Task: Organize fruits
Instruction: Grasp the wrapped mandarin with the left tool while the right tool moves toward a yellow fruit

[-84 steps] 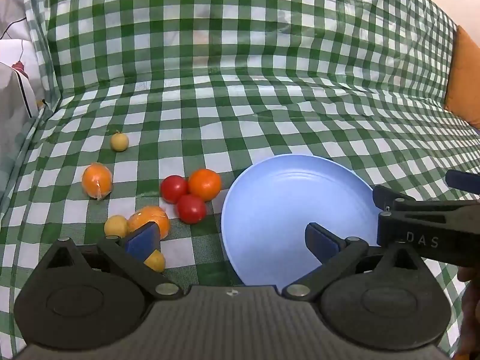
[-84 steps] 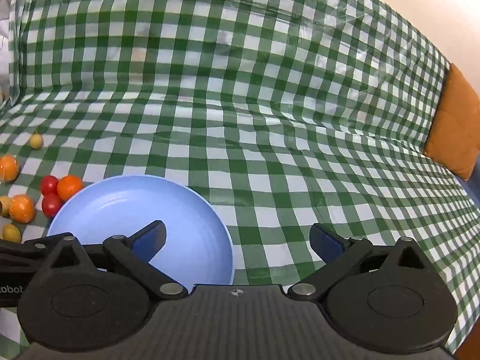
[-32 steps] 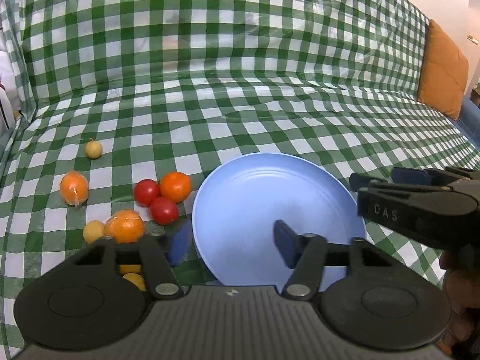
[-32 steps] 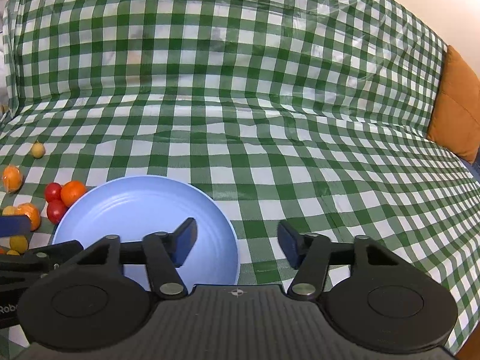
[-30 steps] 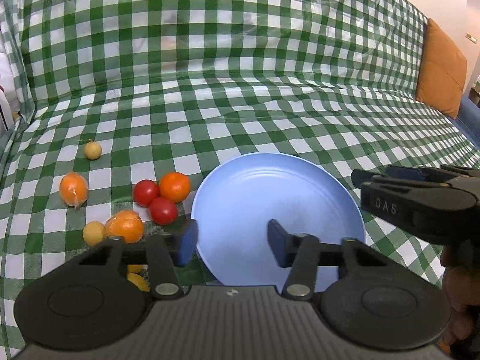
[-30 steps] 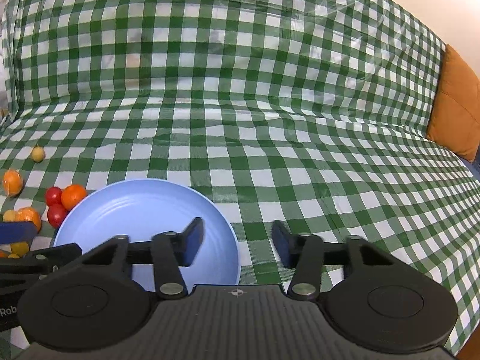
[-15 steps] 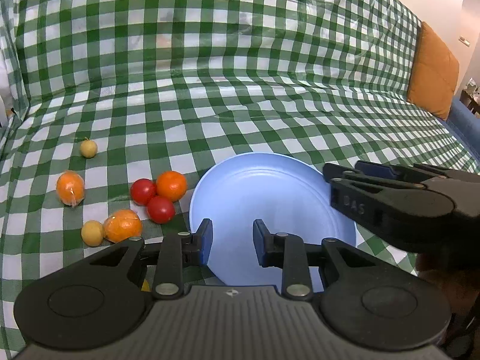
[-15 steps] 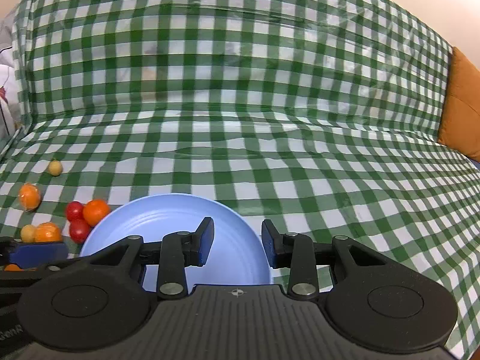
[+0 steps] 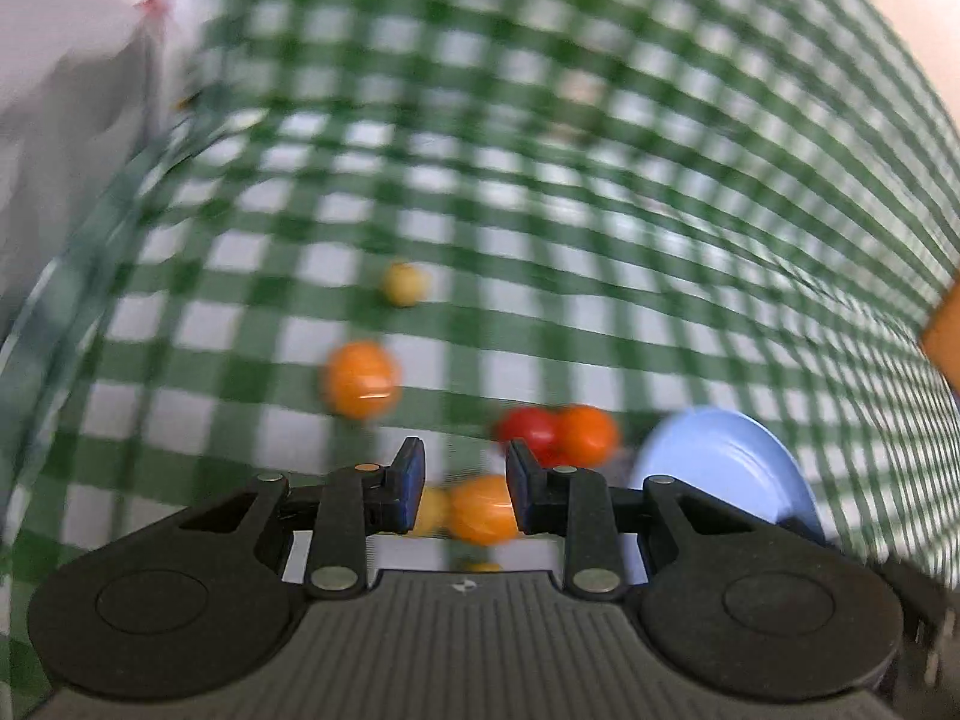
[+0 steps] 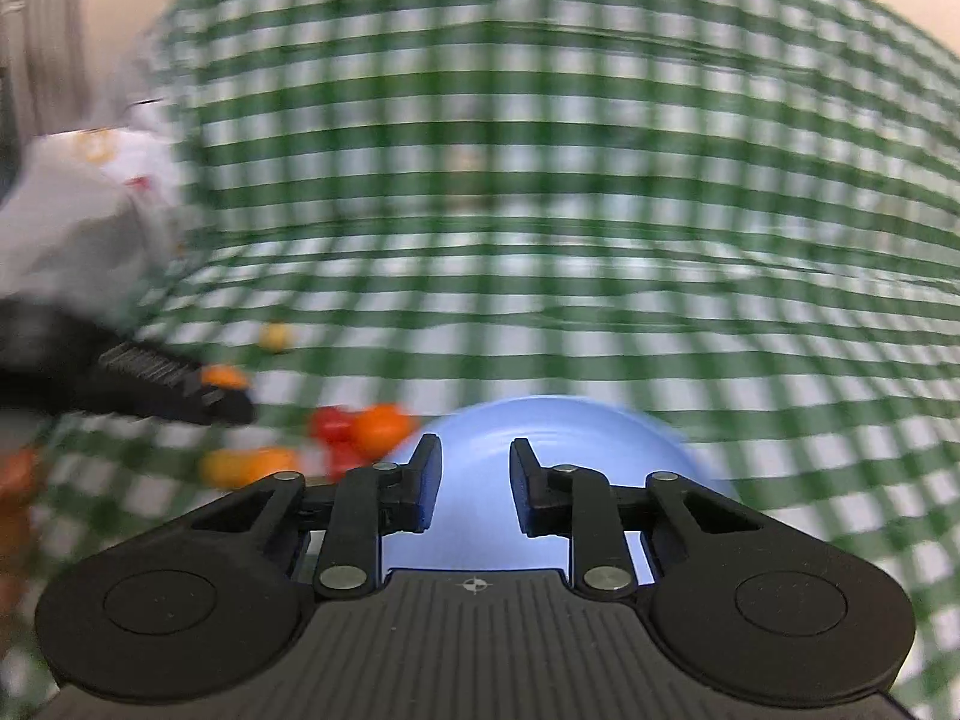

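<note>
Both views are blurred by motion. My left gripper (image 9: 465, 462) hovers over the fruit cluster, its jaws a narrow gap apart. An orange (image 9: 483, 510) and a small yellow fruit (image 9: 433, 510) lie on the cloth beyond that gap, not gripped. Further off lie another orange (image 9: 360, 379), a small yellow fruit (image 9: 405, 283), a red tomato (image 9: 528, 429) and an orange fruit (image 9: 588, 432). The blue plate (image 9: 720, 468) is at the right. My right gripper (image 10: 474, 456) hangs over the blue plate (image 10: 564, 426), its jaws closing with nothing between them.
A green-and-white checked cloth (image 10: 540, 240) covers the seat and backrest. White fabric (image 9: 66, 60) lies at the far left, an orange cushion (image 9: 945, 330) at the right edge. In the right wrist view the left gripper's body (image 10: 156, 384) reaches in beside the fruits (image 10: 360, 426).
My left gripper has swung left from over the plate to over the fruit cluster. The right view has also turned left, and its jaws have narrowed.
</note>
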Demonstrator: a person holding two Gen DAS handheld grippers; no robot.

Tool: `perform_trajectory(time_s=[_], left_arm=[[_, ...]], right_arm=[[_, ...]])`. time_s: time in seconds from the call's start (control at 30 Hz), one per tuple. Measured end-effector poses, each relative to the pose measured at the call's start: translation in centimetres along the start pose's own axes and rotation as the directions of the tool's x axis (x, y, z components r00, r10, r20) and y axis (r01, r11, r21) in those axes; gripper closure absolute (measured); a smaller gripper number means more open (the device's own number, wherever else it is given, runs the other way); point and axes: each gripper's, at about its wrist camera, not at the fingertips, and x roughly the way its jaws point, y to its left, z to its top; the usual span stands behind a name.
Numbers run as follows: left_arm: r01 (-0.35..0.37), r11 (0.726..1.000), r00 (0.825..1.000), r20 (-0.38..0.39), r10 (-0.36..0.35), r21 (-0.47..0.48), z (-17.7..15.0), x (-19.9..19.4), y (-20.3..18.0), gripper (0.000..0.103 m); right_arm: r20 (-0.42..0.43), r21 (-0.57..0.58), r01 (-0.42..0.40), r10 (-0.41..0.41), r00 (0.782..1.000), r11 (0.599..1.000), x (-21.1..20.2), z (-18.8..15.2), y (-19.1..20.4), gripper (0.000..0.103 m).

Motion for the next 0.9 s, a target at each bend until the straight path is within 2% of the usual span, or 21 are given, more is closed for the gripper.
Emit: perform_trajectory(time_s=[0.1, 0.27, 0.47, 0.6, 0.9], left_arm=[[-0.01, 0.997, 0.999, -0.048, 0.006, -0.083, 0.7, 0.9, 2.7, 0.07], [-0.022, 0.986, 0.998, -0.069, 0.011, -0.165, 1.1, 1.1, 5.1, 0.07], [0.011, 0.981, 0.998, -0.055, -0.022, -0.194, 1.3, 0.9, 5.3, 0.066], [0.002, 0.98, 0.998, -0.057, -0.014, -0.199, 1.6, 1.6, 5.2, 0.051], [-0.025, 0.984, 0.997, -0.072, 0.013, -0.177, 2.0, 3.1, 4.5, 0.047]], right_arm=[[-0.027, -0.04, -0.133, 0.132, 0.991, 0.99, 0.3, -0.6, 2.7, 0.077], [-0.092, -0.079, -0.232, 0.224, 0.97, 0.97, 1.3, -1.5, 5.8, 0.077], [-0.172, -0.067, -0.262, 0.247, 0.954, 0.963, 3.1, -2.2, 6.8, 0.077], [-0.17, -0.06, -0.259, 0.246, 0.954, 0.964, 3.4, -2.1, 6.4, 0.076], [-0.212, -0.066, -0.266, 0.247, 0.946, 0.962, 3.9, -1.8, 5.7, 0.073]])
